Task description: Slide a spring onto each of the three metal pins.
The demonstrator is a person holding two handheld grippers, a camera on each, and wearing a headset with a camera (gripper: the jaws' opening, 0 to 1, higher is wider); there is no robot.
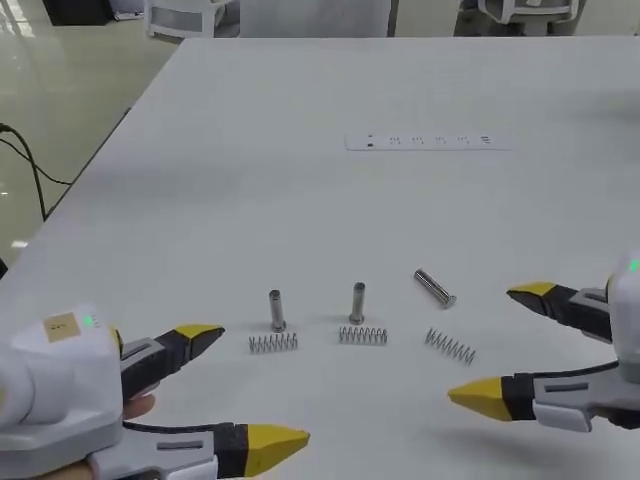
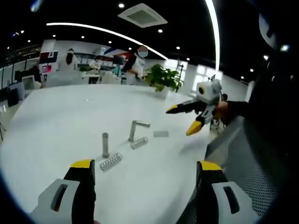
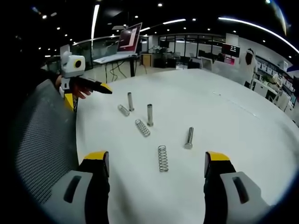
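On the broad white worktable (image 1: 300, 200), the left yellow-tipped gripper (image 1: 258, 384) and the right yellow-tipped gripper (image 1: 485, 345) both gape wide, gripping nothing. Between them, two silver metal pins (image 1: 276, 310) stand upright and a third pin (image 1: 434, 288) lies flat. Three small coiled wire springs (image 1: 362, 336) lie loose just beside the pins, so seemingly none is threaded: all three remain

We record a white table (image 1: 300, 200) under the left gripper (image 1: 262, 383). A white power strip (image 1: 428, 142) lies on it well ahead of the right gripper (image 1: 485, 345). Far beyond the left gripper we note a potted plant (image 2: 163, 78) and a ceiling vent (image 2: 142, 15).
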